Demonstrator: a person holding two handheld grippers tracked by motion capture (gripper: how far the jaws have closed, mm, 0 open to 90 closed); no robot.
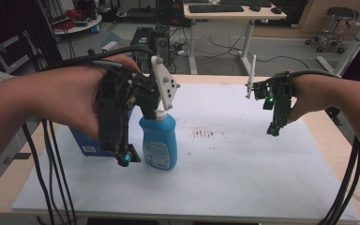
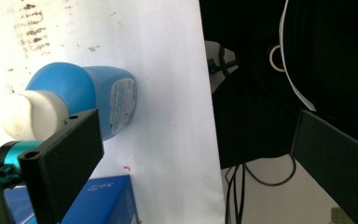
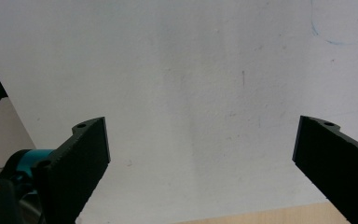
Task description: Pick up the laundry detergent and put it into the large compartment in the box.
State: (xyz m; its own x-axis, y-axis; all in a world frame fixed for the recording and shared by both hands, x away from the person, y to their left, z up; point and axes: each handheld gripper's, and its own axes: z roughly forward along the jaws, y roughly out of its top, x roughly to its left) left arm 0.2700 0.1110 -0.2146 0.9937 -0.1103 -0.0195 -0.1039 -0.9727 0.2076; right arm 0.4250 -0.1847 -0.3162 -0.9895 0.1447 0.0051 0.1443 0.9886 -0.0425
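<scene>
Bench under a white sheet. Blue box at left, partly hidden behind left hand-held gripper, jaws spread. Blue bottle, white cap, upright just beside the box. Right hand-held gripper spread above bare sheet, well apart.

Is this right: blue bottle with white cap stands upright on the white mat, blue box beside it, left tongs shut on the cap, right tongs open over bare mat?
One error: the left tongs are open, not shut on the cap. The left gripper view shows both jaws spread wide, the cap beside one jaw, not between them. The rest holds: blue bottle upright on the white mat, blue box beside it, right tongs open over bare mat.
</scene>
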